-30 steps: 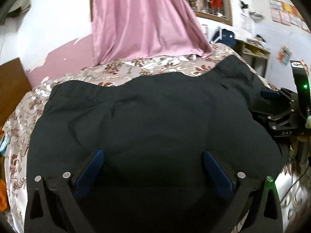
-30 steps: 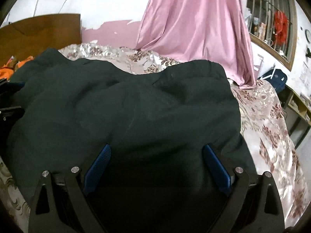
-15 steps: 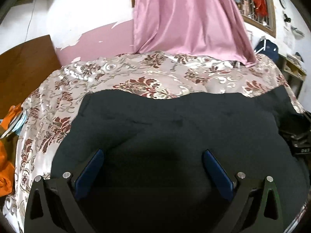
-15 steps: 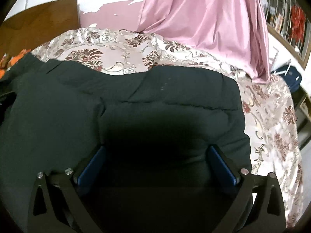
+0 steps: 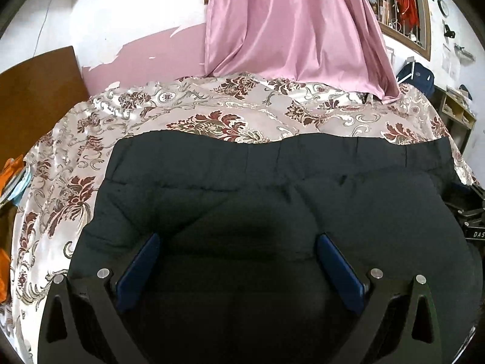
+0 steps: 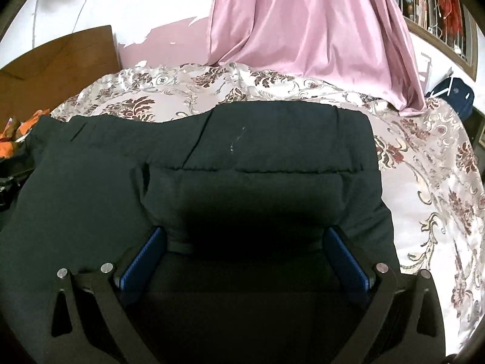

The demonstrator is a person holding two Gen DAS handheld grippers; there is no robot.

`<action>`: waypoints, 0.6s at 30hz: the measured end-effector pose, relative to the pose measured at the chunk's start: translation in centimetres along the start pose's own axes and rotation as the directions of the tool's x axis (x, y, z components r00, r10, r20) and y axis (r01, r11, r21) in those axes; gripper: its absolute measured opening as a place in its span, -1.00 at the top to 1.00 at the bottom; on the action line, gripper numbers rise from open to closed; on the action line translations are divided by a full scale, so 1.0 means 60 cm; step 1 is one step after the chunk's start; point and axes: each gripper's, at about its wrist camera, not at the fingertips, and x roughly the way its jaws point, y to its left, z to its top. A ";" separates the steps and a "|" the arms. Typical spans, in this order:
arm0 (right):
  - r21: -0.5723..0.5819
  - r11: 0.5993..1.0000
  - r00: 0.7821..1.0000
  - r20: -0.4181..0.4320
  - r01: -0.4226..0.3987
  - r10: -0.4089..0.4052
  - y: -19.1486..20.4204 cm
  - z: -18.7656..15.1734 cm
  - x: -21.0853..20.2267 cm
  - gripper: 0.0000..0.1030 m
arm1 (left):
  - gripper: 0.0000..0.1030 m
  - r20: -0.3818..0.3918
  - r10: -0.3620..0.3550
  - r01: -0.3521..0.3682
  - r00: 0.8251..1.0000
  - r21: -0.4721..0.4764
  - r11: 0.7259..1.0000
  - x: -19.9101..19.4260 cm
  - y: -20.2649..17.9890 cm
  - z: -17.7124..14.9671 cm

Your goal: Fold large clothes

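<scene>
1. We see a large black garment (image 5: 272, 200) spread across the near half of a bed, lying on a floral satin bedspread (image 5: 212, 112).
2. Its far hem runs roughly parallel to the bed's far edge, with a bare strip of bedspread between the two.
3. A folded-over upper layer shows a seam line across the cloth in both wrist views (image 6: 257, 170).
4. Left gripper (image 5: 239, 239): jaws spread wide, blue pads (image 5: 138, 268) well apart, hovering low over the near part of the garment. Nothing is pinched between them.
5. Right gripper (image 6: 245, 233): jaws equally wide, blue pads (image 6: 142, 257) apart, over the garment's right portion near the bed's right edge. The cloth bulges up between the pads; we can't tell whether the pads actually touch it, since it is dark there.
6. In the left view the right gripper's black body peeks in at the garment's right end (image 5: 473, 218).
7. A pink curtain (image 5: 291, 30) hangs beyond the bed's far edge.
8. A brown headboard (image 5: 36, 91) stands at the bed's left end, with orange cloth (image 6: 18, 139) beside it.
</scene>
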 end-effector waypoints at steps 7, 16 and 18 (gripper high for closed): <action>0.017 1.000 1.000 -0.004 -0.019 0.019 -0.006 -0.001 0.002 -0.98 | -1.00 0.004 0.003 -0.003 1.000 -0.002 1.000 0.005 0.003 0.000; 0.017 1.000 1.000 0.000 -0.017 0.017 -0.007 -0.003 0.003 -0.98 | -1.00 0.053 0.005 -0.004 0.999 -0.019 1.000 0.003 0.006 -0.013; 0.018 1.000 1.000 0.006 -0.014 0.014 -0.005 -0.004 0.001 -0.98 | -1.00 0.075 -0.003 0.005 0.997 -0.032 0.999 -0.001 0.011 -0.019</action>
